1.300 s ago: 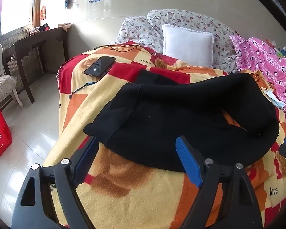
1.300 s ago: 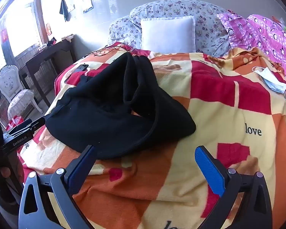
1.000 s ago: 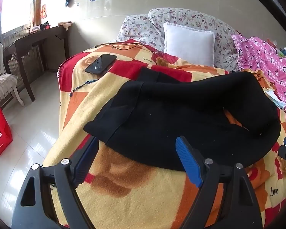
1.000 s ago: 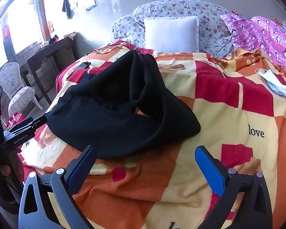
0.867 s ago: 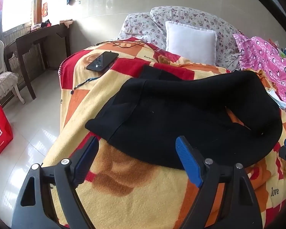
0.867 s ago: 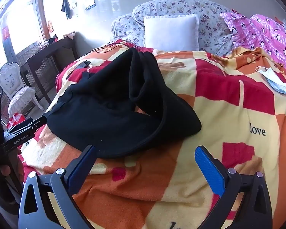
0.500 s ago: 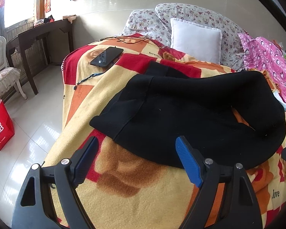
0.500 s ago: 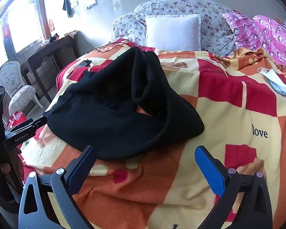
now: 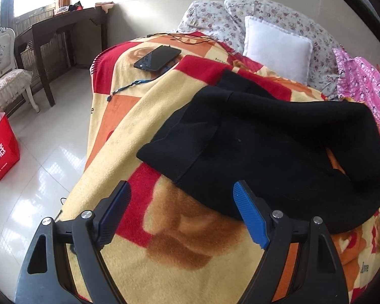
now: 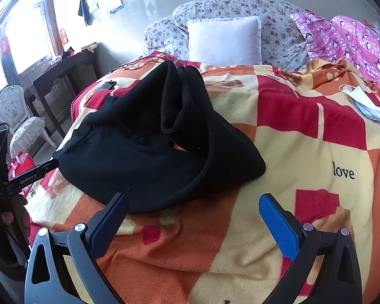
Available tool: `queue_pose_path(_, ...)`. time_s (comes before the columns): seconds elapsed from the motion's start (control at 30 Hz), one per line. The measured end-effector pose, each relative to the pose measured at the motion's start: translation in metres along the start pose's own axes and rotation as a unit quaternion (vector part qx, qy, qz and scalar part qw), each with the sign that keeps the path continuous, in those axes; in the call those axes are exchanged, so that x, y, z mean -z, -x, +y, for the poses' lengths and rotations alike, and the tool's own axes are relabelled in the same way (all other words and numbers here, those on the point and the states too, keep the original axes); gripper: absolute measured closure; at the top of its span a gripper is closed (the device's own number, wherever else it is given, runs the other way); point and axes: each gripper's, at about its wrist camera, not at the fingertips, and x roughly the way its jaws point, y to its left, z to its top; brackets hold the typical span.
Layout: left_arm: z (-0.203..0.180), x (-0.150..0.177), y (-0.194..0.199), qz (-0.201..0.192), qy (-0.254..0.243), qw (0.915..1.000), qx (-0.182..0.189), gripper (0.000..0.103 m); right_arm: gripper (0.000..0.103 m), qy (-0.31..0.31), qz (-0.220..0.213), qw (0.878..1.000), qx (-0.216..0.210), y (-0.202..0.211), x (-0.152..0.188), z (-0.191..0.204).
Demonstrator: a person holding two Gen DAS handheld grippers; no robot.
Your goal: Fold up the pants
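Black pants (image 9: 266,152) lie crumpled in a loose heap on the patterned blanket (image 9: 164,240) of a bed; they also show in the right wrist view (image 10: 144,157), with a raised fold at the back. My left gripper (image 9: 181,202) is open and empty, just short of the pants' near left corner. My right gripper (image 10: 193,207) is open and empty, its left finger at the pants' near hem. The left gripper also shows at the left edge of the right wrist view (image 10: 33,174), by the pants' left corner.
A black phone (image 9: 157,58) and cables lie on the blanket's far left. A white pillow (image 9: 276,50) and floral pillows stand at the head. A pink quilt (image 10: 354,43) and a face mask (image 10: 362,101) lie right. A red bag (image 9: 1,147), chair and desk stand left.
Both grippers have moved closer to the pants and lower over the blanket. The pants have not moved. Both stay open.
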Motion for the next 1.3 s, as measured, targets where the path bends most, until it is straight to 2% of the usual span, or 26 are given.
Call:
queue_pose_path(0.23,0.005,-0.007,-0.024,0.031,0.026,0.9991,0.008,0.02,0.001,-0.006,0.004,1.0,0.0,-0.005,-0.001,-0.004)
queue_pose_path(0.33,0.0,-0.013,-0.028,0.027,0.033,0.9989,0.019,0.02,0.001,-0.009,0.006,1.0,-0.001,-0.008,-0.001,-0.006)
queue_pose_path(0.37,-0.003,-0.015,-0.028,0.026,0.03,0.9989,0.024,0.024,0.001,-0.008,0.005,1.0,-0.001,-0.008,-0.001,-0.006)
queue_pose_path(0.4,-0.007,-0.017,-0.03,0.027,0.024,0.9988,0.033,0.038,0.001,-0.008,0.003,1.0,-0.003,-0.008,-0.001,-0.007)
queue_pose_path(0.43,-0.012,-0.018,-0.032,0.032,0.017,0.9988,0.033,0.047,0.001,-0.008,0.003,1.0,-0.004,-0.008,-0.002,-0.008)
queue_pose_path(0.5,-0.019,-0.021,-0.034,0.029,0.001,0.9994,0.016,0.077,0.001,-0.011,-0.004,1.0,-0.005,-0.007,-0.006,-0.011)
queue_pose_path(0.53,-0.02,-0.022,-0.033,0.025,-0.004,0.9995,0.017,0.086,0.001,-0.013,-0.009,1.0,-0.005,-0.005,-0.008,-0.013)
queue_pose_path(0.6,-0.018,-0.024,-0.03,0.024,-0.001,0.9992,0.032,0.093,0.001,-0.019,-0.02,1.0,-0.003,-0.001,-0.015,-0.018)
queue_pose_path(0.87,0.002,-0.007,0.012,0.013,0.008,0.997,0.076,0.094,0.003,-0.022,-0.07,0.997,-0.002,0.017,-0.057,-0.034)
queue_pose_path(0.93,0.003,-0.002,0.018,0.011,0.009,0.997,0.076,0.094,0.007,-0.029,-0.076,0.997,0.0,0.012,-0.073,-0.036)
queue_pose_path(1.03,-0.002,-0.003,0.019,0.002,-0.001,0.9979,0.064,0.094,0.008,-0.027,-0.06,0.998,-0.02,-0.01,-0.095,-0.033)
queue_pose_path(1.13,-0.007,-0.005,0.017,-0.001,-0.007,0.9985,0.055,0.094,0.026,0.006,-0.03,1.0,-0.006,-0.043,-0.108,-0.019)
queue_pose_path(1.2,-0.009,-0.006,0.015,-0.002,-0.007,0.9986,0.053,0.094,0.058,0.008,-0.009,1.0,-0.014,-0.067,-0.112,-0.016)
queue_pose_path(1.23,-0.009,-0.007,0.015,-0.001,-0.006,0.9986,0.053,0.094,0.068,0.003,0.005,0.999,-0.035,-0.078,-0.111,-0.017)
queue_pose_path(1.27,-0.009,-0.007,0.014,-0.001,-0.007,0.9986,0.052,0.094,0.09,-0.006,0.019,0.998,-0.059,-0.09,-0.109,-0.019)
queue_pose_path(1.3,-0.008,-0.007,0.014,-0.001,-0.007,0.9986,0.053,0.094,0.098,-0.015,0.024,0.998,-0.06,-0.097,-0.107,-0.023)
